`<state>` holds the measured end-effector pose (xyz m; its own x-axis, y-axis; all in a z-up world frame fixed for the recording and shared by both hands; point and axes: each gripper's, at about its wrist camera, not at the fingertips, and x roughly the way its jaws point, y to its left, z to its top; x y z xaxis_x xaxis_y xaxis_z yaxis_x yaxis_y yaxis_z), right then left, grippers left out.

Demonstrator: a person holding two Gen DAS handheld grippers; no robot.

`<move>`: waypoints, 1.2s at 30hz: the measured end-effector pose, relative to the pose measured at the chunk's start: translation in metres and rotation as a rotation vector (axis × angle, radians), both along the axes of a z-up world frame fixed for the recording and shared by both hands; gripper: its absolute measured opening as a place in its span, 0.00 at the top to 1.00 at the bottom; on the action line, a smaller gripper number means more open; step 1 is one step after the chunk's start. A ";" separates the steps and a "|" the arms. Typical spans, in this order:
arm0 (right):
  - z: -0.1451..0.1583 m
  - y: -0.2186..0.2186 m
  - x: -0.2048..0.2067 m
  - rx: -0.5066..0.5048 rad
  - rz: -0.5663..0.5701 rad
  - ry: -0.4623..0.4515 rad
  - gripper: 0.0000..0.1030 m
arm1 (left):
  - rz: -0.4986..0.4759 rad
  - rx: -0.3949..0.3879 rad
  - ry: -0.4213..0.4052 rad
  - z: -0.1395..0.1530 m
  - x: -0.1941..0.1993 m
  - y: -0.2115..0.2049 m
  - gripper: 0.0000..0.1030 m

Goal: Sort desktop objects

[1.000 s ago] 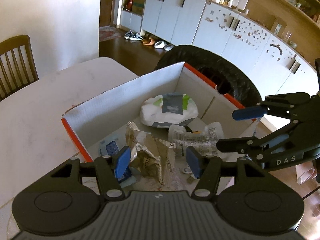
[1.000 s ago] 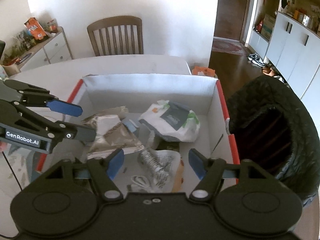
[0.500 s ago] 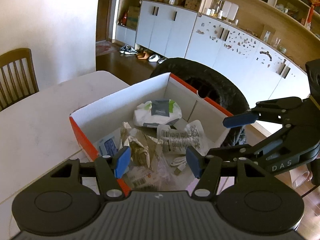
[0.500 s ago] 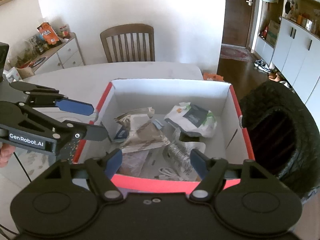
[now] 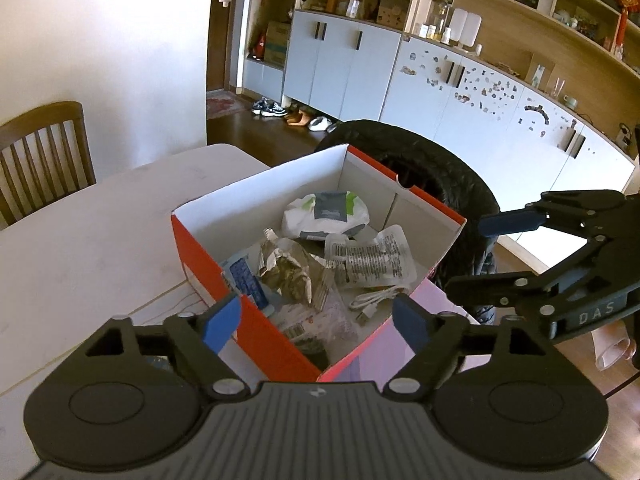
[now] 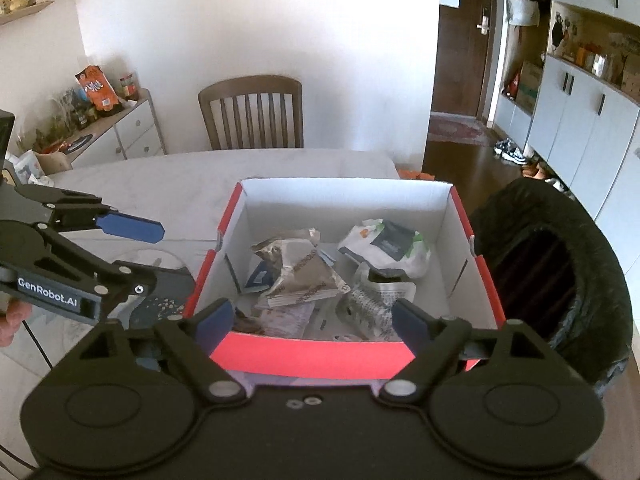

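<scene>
A lived-in home dining room: a brown slatted wooden chair (image 6: 251, 112) stands at the pale desk (image 6: 168, 184), shoes (image 5: 268, 106) lie by white cabinet doors (image 5: 340, 68), and open wooden shelves (image 5: 500, 4) hold household clutter.

1. The box (image 6: 316, 362) was red outside and plain white inside.
2. At its 1 o'clock corner lay a white pouch (image 6: 386, 246) with a grey label and green patches.
3. The crumpled wrapper (image 5: 290, 274) near the middle was silver and brownish.
4. The clear packet (image 5: 374, 262) carried dense black print; a white cable (image 5: 374, 300) lay at its 6 o'clock.
5. The bin bag (image 6: 560, 264) at the box's 3 o'clock was black.
6. Both the left gripper (image 5: 316, 322) and the right gripper (image 6: 314, 318) were black with blue pads.
7. The table (image 5: 80, 240) was off-white; the chair (image 6: 250, 114) was brown.
</scene>
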<state>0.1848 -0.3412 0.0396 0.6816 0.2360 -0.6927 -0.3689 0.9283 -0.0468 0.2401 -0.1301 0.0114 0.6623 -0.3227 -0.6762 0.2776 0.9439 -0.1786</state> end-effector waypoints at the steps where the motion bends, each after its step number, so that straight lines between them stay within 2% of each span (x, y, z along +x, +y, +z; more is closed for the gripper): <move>1: 0.001 0.001 -0.003 0.001 -0.002 -0.007 0.14 | 0.004 -0.003 -0.006 0.001 -0.003 0.001 0.18; 7: 0.003 0.005 -0.018 0.003 -0.029 -0.036 0.11 | 0.015 -0.009 -0.026 0.007 -0.019 0.006 0.03; 17: 0.006 0.012 -0.040 0.024 -0.089 -0.081 0.08 | 0.042 0.005 -0.028 0.008 -0.039 0.018 0.03; 22: 0.004 0.017 -0.048 0.024 -0.107 -0.094 0.08 | 0.047 0.047 -0.063 0.014 -0.055 0.017 0.03; 36: -0.003 0.022 -0.064 0.016 -0.139 -0.097 0.07 | 0.025 0.037 -0.042 0.009 -0.073 0.019 0.03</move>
